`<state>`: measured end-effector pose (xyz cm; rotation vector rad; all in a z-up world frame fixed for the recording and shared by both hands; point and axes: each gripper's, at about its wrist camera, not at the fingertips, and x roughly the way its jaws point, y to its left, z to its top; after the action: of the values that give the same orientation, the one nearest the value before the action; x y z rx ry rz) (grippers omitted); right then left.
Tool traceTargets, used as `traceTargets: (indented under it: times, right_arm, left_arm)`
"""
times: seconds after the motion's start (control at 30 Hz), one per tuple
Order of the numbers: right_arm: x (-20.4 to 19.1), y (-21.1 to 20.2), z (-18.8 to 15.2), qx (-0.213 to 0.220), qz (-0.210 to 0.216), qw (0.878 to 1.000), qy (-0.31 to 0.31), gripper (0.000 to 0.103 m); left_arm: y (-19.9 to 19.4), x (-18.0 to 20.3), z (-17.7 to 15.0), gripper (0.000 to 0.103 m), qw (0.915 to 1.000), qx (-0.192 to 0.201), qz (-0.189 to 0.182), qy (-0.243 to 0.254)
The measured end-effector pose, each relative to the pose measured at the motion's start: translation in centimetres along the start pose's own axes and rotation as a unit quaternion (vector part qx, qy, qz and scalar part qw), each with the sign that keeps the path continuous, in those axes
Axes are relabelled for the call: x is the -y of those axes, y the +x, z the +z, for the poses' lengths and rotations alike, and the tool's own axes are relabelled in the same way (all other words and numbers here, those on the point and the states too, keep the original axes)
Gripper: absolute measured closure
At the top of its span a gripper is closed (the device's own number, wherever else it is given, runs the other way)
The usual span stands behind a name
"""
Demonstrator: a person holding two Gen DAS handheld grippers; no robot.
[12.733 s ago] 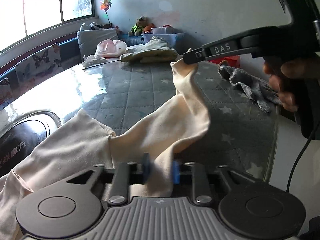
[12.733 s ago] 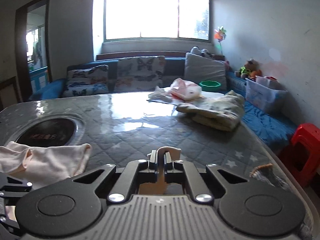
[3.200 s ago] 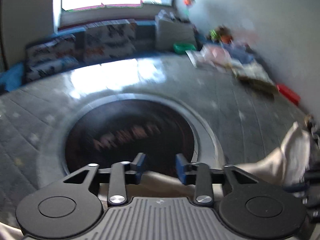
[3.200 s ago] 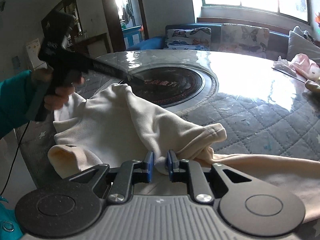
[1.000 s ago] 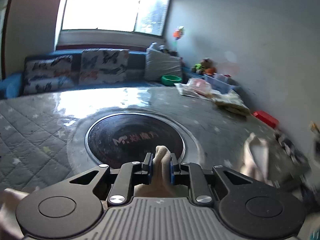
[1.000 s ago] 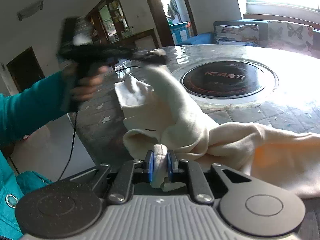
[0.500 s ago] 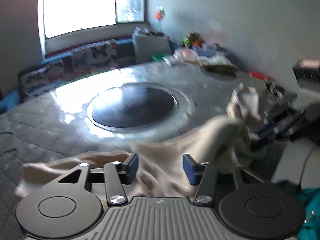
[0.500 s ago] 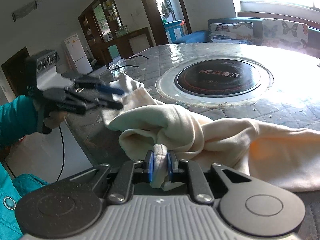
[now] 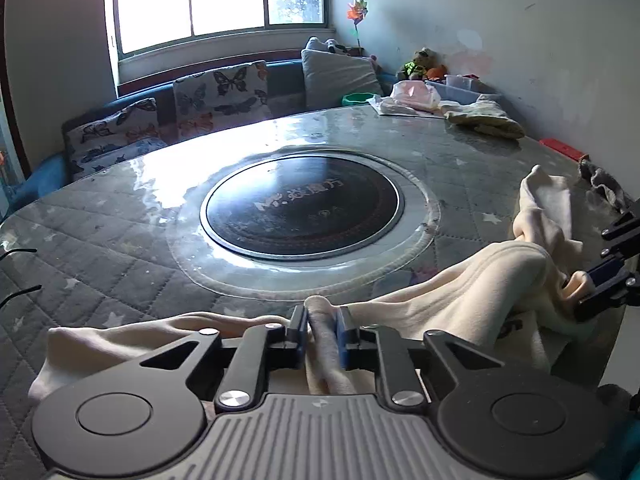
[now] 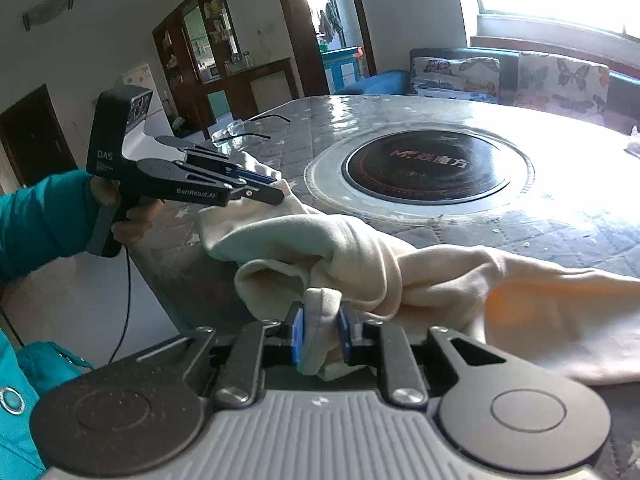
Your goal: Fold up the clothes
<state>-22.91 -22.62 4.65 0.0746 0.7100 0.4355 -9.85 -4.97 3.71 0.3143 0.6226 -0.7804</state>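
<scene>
Cream garment (image 9: 508, 280) bunches at the counter's (image 9: 120, 240) six-o'clock edge; the left hand-held gripper (image 9: 322, 334) is closing on a fold, the right hand-held gripper (image 10: 320, 334) easing open around another, which may slip free.

The body of my left hand-held gripper (image 9: 322, 334) is covering the near part of the cream garment (image 9: 504, 276), so I am not seeing how it lies there. My right hand-held gripper (image 10: 320, 336) is hiding the fold it pinches below the pads. The garment's far end is running off the right wrist view's right edge. My sleeve (image 10: 36, 220) is being cut by the left edge.
</scene>
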Motion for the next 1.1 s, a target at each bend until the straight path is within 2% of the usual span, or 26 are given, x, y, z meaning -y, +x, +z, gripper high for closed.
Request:
traceTargets:
  times: [0.2, 0.3, 0.43, 0.57, 0.77, 0.93, 1.03, 1.1]
  right_arm:
    - [-0.3, -0.5, 0.0, -0.002, -0.007, 1.000, -0.013, 0.085]
    - [0.2, -1.1, 0.8, -0.004, -0.004, 1.000, -0.005, 0.089]
    - [1.1, -1.9, 3.2, 0.012, -0.021, 1.000, -0.012, 0.090]
    - [3.6, -2.1, 6.9, 0.036, -0.066, 0.997, -0.014, 0.089]
    - [8.7, -0.7, 11.6, 0.054, -0.125, 0.991, 0.017, 0.089]
    - [12.9, 1.9, 13.7, 0.047, -0.158, 0.985, 0.047, 0.089]
    - [15.5, 3.5, 14.2, 0.036, -0.169, 0.983, 0.067, 0.089]
    - [17.0, 4.9, 14.3, 0.025, -0.174, 0.981, 0.081, 0.089]
  left_arm:
    - [-0.6, 0.2, 0.4, 0.092, 0.9998, 0.014, 0.011, -0.001]
    - [-0.9, 0.1, 1.1, 0.093, 0.9995, 0.024, 0.019, 0.002]
    - [-1.0, -0.4, 2.8, 0.093, 0.9984, 0.041, 0.039, 0.007]
    - [-0.2, -1.7, 5.6, 0.094, 0.9960, 0.054, 0.070, 0.008]
    - [3.1, -4.5, 9.9, 0.094, 0.9910, 0.058, 0.121, -0.001]
    - [7.6, -6.7, 12.2, 0.095, 0.9881, 0.038, 0.149, -0.004]
    - [10.4, -8.3, 13.2, 0.096, 0.9879, 0.026, 0.152, -0.019]
    - [12.2, -9.1, 13.5, 0.096, 0.9899, 0.005, 0.138, -0.034]
